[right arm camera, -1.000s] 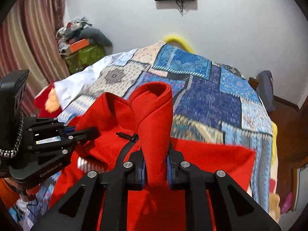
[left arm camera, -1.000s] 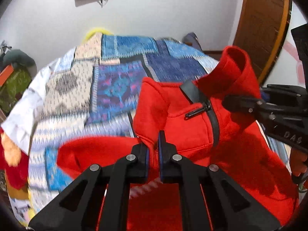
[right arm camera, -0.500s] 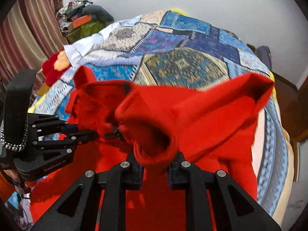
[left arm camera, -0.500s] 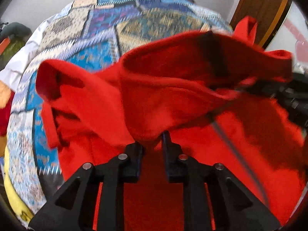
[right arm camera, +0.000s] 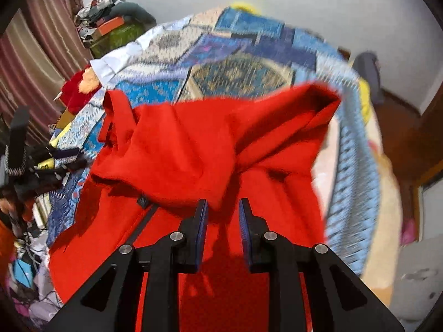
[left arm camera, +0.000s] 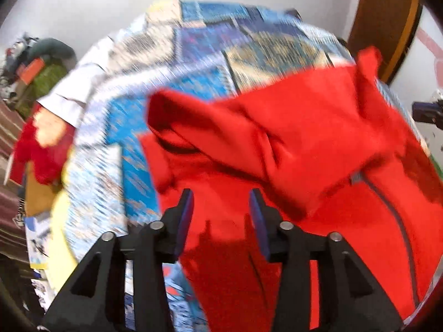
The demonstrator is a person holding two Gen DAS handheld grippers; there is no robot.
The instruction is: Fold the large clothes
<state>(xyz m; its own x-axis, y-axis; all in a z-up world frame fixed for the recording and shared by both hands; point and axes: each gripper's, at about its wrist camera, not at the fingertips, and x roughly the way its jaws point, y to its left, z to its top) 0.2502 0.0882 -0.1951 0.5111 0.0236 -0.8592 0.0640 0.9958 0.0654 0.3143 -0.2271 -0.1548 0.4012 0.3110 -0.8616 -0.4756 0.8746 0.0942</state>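
A red zip jacket (left arm camera: 290, 138) lies on the patchwork quilt (left arm camera: 193, 55) with its upper part doubled down over the body. Its dark zip (left arm camera: 387, 202) runs down the right. My left gripper (left arm camera: 221, 193) hovers over the jacket's left side, jaws opening, with only the cloth lying below in the gap. In the right wrist view the jacket (right arm camera: 193, 144) has a fold whose lower edge dips to the tips of my right gripper (right arm camera: 221, 202). Its jaws are opening a little, both pad faces show, and I see no cloth pinched. The left gripper's body (right arm camera: 22, 152) is blurred at the left edge.
The quilt (right arm camera: 241, 72) covers a bed. A red and orange plush toy (left arm camera: 36, 144) and a heap of boxes and clothes (right arm camera: 110, 25) sit to the left, before a striped curtain (right arm camera: 33, 55). A wooden door (left arm camera: 387, 13) stands to the right. Loose clutter (right arm camera: 27, 262) lies at the bed's near left.
Both grippers carried the jacket's collar end down over its body. The left jaws have spread wide and let the cloth go. The right jaws have eased apart and the fold has dropped out.
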